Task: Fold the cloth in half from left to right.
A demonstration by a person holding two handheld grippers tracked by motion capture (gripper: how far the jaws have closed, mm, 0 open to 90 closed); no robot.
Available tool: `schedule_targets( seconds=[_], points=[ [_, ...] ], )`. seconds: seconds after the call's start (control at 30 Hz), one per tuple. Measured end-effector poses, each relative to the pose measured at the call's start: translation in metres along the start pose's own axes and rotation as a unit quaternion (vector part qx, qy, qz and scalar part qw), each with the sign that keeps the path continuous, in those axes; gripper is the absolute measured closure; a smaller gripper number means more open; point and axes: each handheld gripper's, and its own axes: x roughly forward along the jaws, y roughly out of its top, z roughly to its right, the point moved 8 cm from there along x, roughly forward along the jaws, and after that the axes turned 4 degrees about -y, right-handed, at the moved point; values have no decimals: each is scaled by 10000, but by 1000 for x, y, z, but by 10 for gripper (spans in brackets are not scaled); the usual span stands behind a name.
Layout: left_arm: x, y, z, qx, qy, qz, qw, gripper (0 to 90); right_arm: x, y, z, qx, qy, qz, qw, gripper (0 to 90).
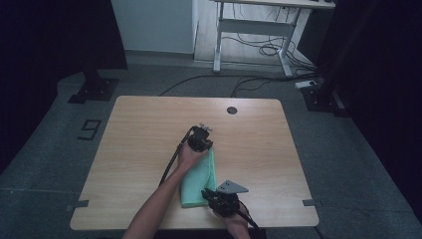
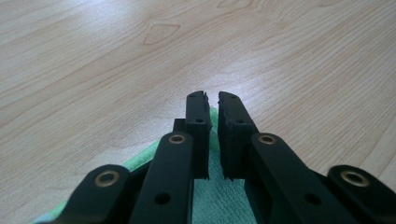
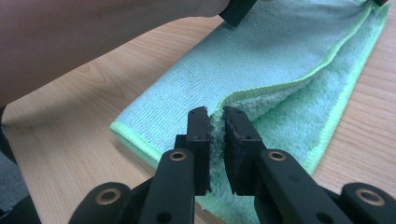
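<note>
A green microfibre towel (image 1: 200,180) lies folded into a long strip on the wooden bench (image 1: 139,149), a little toward 5 o'clock from the bench middle, and its long side runs from about 12 to 6 o'clock in the high view. The two claws work at opposite ends of it, which I think is done so that the cloth stays stretched and flat while one layer is handled.

The left claw (image 2: 212,100) is at the far end, at 12 o'clock of the towel. In the left gripper view its jaws are pressed nearly together, with only a thin gap, and green cloth is under and between them; it seems to pinch the far corner of the towel, though the grip itself is partly hidden.

The right claw (image 3: 215,116) is at the near end, toward 6 o'clock. In the right gripper view its jaws pinch the edge of the upper layer, where the fluffy inner side opens a little from the lower layer. The lower layer rests flat on the bench. Holding the upper layer alone probably allows the person to open or refold the towel. The person's left forearm (image 3: 84,42) crosses above the strip at 10 o'clock in that view.
</note>
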Motion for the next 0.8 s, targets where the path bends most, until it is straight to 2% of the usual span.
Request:
schedule_targets(
  seconds=[0.27,0.37,0.43,0.6,0.7,0.8],
  points=[
    [1,4,5,1,-69,84,9999,847,-4,-4,8,125,-68,-23,9999,794],
    [1,3,5,7,-73,76,9999,792,-4,-6,10,175,-38,-60,9998,792],
    [-4,4,4,-27,-118,188,9997,725,-3,-7,11,215,-4,-97,9997,789],
    [-22,3,0,-57,-98,346,9993,671,-4,-9,13,264,-27,-191,9995,765],
    [-29,-2,-1,20,-97,313,9995,657,-7,-11,15,328,-14,-197,9993,748],
    [-28,-9,-1,54,-81,207,9997,648,-10,-12,17,344,-26,-186,9992,760]
  ],
)
